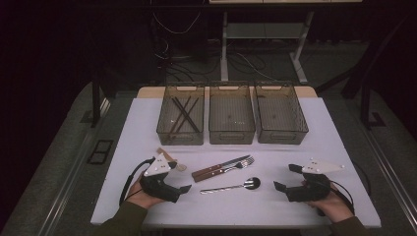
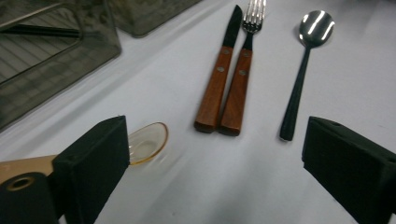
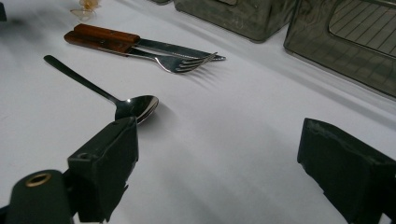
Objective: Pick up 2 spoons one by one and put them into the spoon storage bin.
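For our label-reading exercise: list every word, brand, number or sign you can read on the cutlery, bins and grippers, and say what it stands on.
None can be read. The knife, fork, spoon, plastic spoon, three bins and both grippers show no lettering; any maker's stamp is too small to tell.

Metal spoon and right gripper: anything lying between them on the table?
Nothing: in the high view, bare white table separates the metal spoon from the right gripper.

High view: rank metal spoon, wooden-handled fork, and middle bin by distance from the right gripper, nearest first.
From the right gripper:
1. Metal spoon, on the table to its left, bowl end toward it.
2. Wooden-handled fork, farther left, beside the knife.
3. Middle bin, at the back of the table.
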Demonstrator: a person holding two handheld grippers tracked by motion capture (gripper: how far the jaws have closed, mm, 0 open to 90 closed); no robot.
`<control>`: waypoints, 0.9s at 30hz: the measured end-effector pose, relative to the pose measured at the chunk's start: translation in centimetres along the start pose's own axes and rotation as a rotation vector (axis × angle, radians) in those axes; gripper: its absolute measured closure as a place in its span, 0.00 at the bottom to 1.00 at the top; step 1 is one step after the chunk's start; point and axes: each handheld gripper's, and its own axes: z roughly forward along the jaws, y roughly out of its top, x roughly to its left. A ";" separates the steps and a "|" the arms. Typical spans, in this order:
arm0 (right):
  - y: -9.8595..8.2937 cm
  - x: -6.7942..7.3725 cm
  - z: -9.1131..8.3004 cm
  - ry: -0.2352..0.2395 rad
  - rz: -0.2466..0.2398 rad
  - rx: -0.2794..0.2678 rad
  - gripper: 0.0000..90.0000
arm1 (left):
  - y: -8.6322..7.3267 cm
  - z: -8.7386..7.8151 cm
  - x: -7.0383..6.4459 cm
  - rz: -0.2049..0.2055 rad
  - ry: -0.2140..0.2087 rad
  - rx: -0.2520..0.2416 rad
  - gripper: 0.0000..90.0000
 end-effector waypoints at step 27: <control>0.0 0.1 0.1 0.007 -0.001 0.008 0.14 | -0.4 -1.3 4.3 -0.059 0.195 0.012 0.73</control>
